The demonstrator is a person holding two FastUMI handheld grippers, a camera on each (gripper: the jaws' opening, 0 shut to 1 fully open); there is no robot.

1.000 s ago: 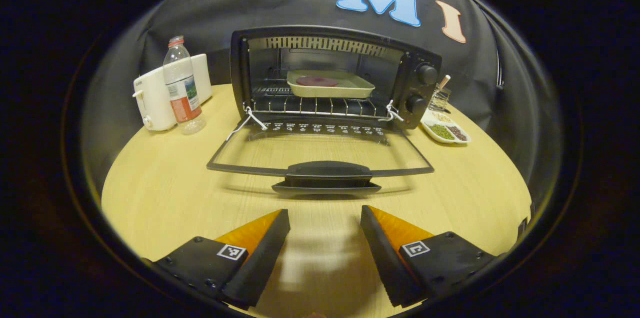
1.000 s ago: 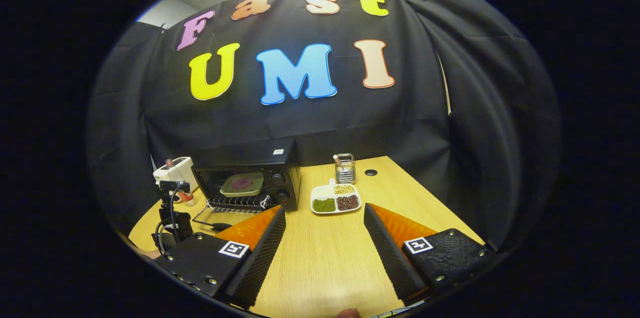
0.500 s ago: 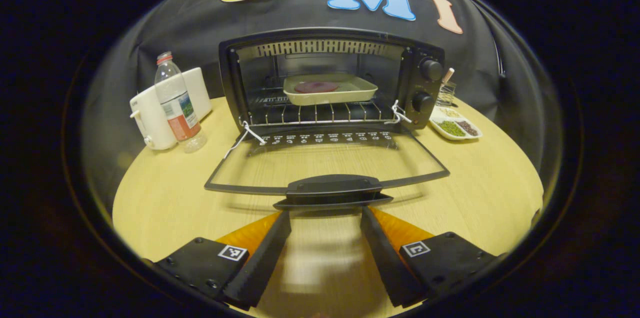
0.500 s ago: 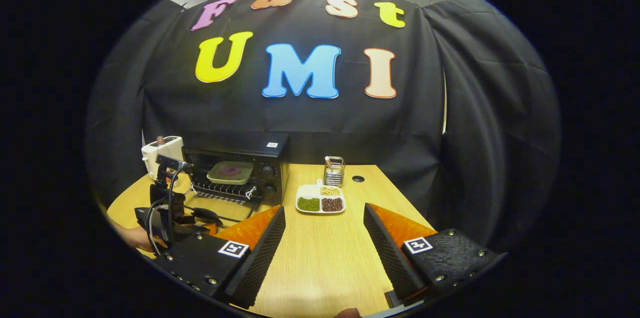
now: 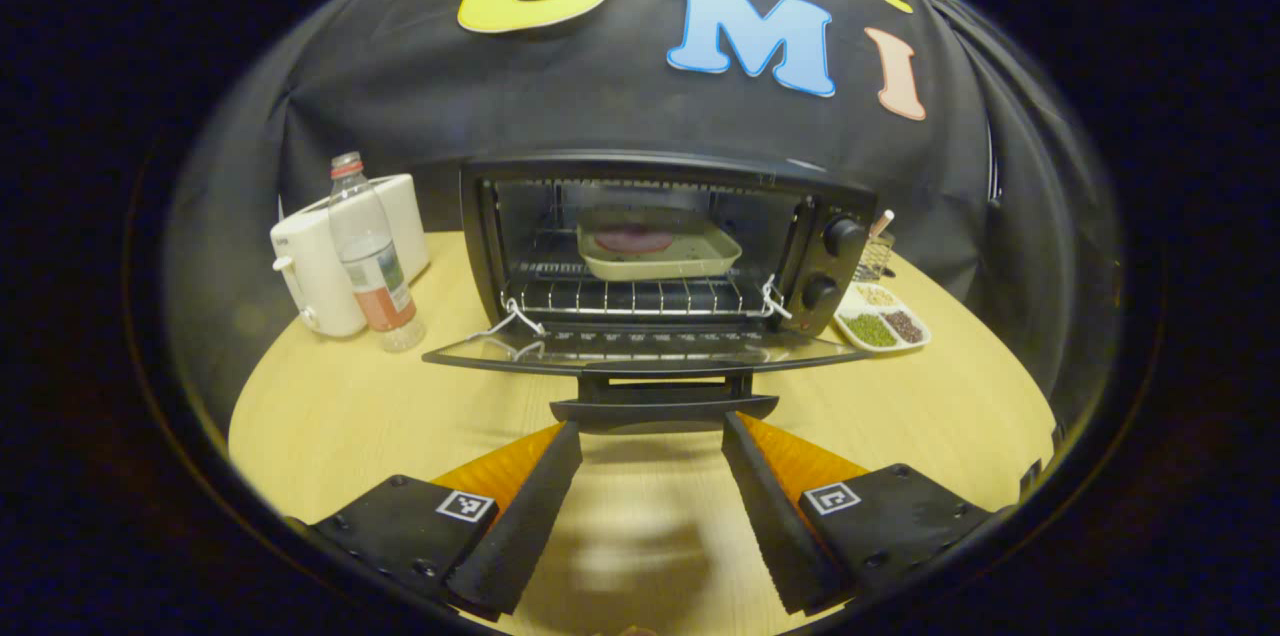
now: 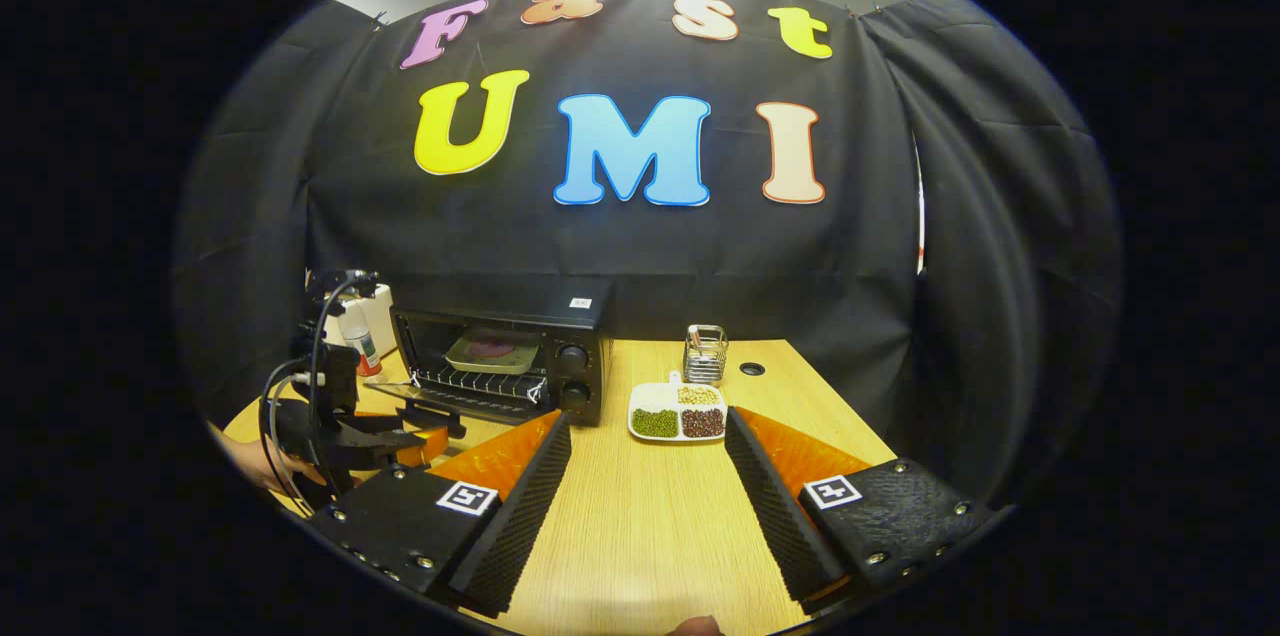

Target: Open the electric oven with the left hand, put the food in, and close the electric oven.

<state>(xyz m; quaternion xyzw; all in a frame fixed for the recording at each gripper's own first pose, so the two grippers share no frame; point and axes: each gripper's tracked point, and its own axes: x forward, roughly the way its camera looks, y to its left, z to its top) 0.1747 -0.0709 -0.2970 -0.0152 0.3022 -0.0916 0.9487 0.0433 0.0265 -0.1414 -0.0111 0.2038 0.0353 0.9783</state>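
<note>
In the left gripper view, the electric oven point(image 5: 665, 241) sits at the centre of the frame on the wooden table point(image 5: 330, 416), its cavity open. The tray of food point(image 5: 655, 251) rests on the wire rack point(image 5: 635, 296) inside, a dark round piece lying in the pale dish. The glass door point(image 5: 640, 351) hangs out toward the camera, roughly level, and its dark handle point(image 5: 663, 408) lies at lower centre, just above the left gripper point(image 5: 650, 436). The fingers stand apart, one tip under each end of the handle, touching it or just short of it; I cannot tell which, and they clamp nothing. To the left stand a water bottle point(image 5: 372, 261) and a white appliance point(image 5: 325, 261); at right, a divided dish of beans point(image 5: 880, 324).

The door looks rigid, hinged at its lower edge, with a glass pane that should not be slammed. The handle is a stiff bar, probably smooth, so the sound hold is at its middle, lifting from below and swinging up along the hinge arc. The oven seems light enough to slide if pushed hard.

In the right gripper view, the oven point(image 6: 505, 361) sits at left of centre, food inside, door lowered. The left gripper point(image 6: 420, 434) shows at lower left by the handle. The right gripper point(image 6: 648, 426) hangs over bare table with its fingers spread, holding nothing, the bean dish point(image 6: 678, 414) just beyond its tips.
</note>
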